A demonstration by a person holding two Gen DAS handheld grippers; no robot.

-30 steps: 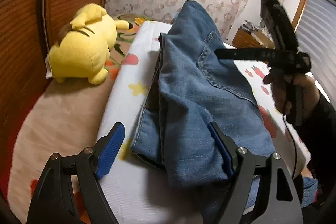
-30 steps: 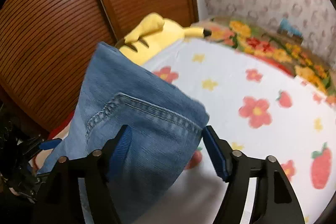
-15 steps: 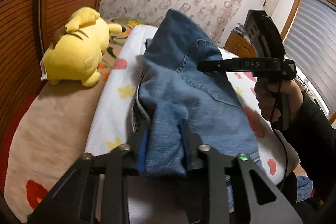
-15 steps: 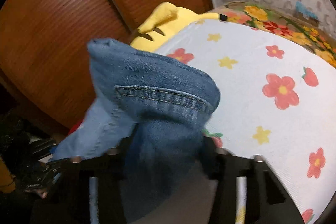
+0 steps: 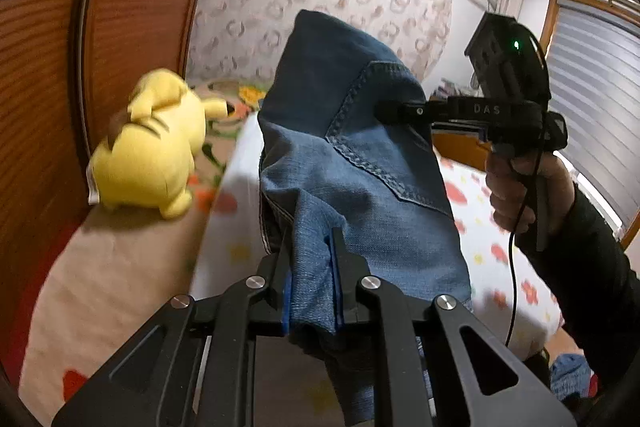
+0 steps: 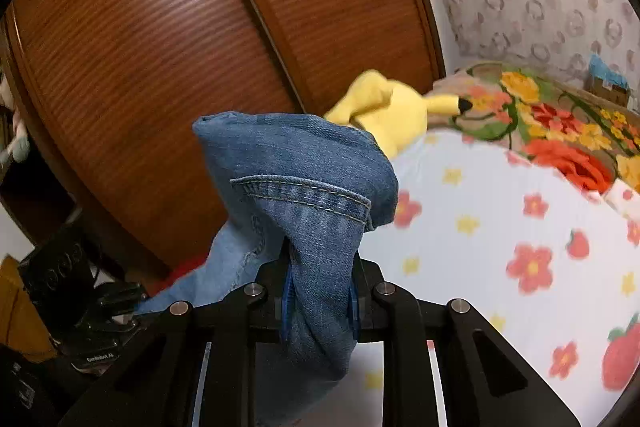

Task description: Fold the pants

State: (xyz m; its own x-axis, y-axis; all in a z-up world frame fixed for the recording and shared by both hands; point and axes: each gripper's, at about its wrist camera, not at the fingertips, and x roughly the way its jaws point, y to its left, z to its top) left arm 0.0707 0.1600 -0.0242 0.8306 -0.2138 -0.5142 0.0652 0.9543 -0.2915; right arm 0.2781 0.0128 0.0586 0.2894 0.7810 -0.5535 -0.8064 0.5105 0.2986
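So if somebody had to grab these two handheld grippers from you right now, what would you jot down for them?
Left gripper: fingers closing, blue denim pants already pinched between them.
Right gripper: fingers closing too, on another bunch of the same denim, near a stitched hem.
Pants: lifted off the white flower-print bedsheet, hanging between the two grippers. The yellow plush toy lies on the bed beside the wooden wardrobe doors, out of the way.
Done: both grips taken, cloth raised.
Left: carry the held edge over, lay it down for the fold, smooth it, let go.
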